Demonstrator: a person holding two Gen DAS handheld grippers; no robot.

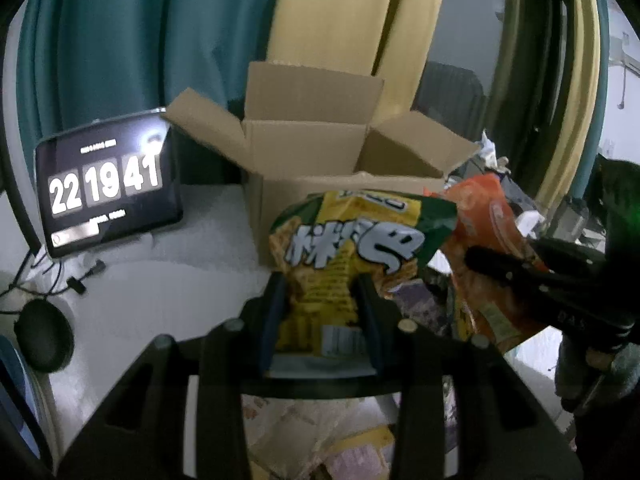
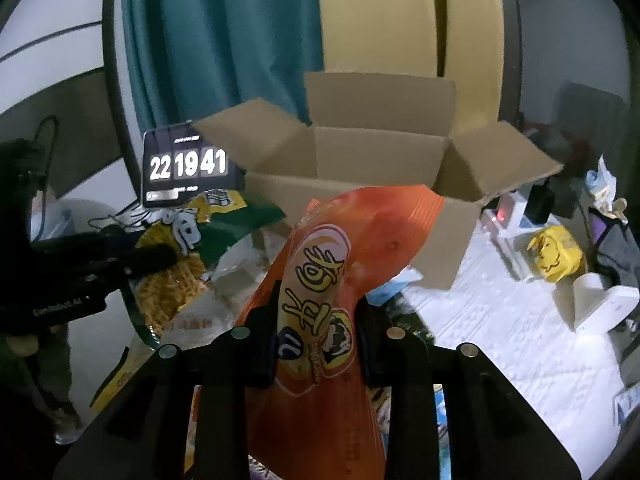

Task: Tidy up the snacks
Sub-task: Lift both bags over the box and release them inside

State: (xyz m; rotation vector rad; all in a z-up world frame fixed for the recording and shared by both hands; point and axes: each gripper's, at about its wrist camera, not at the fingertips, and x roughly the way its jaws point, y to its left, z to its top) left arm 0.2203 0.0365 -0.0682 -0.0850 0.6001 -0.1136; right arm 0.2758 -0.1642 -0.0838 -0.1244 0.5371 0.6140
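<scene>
Each hand-held gripper is clamped on a snack bag, and both bags hang in the air just in front of the open cardboard box (image 1: pixel 308 148), which lies straight ahead and a little farther off. The left hand-held gripper (image 1: pixel 320 304) pinches the lower part of the yellow-and-green snack bag (image 1: pixel 344 248), whose long axis runs away from the jaws toward the box's near wall. The right hand-held gripper (image 2: pixel 316 320) grips the orange snack bag (image 2: pixel 340 264) the same way, its top leaning toward the box mouth. The orange bag sits to the right of the yellow one, touching or nearly so. Judging by this, both bags must clear the near wall; neither hand looks clearly nearer.
</scene>
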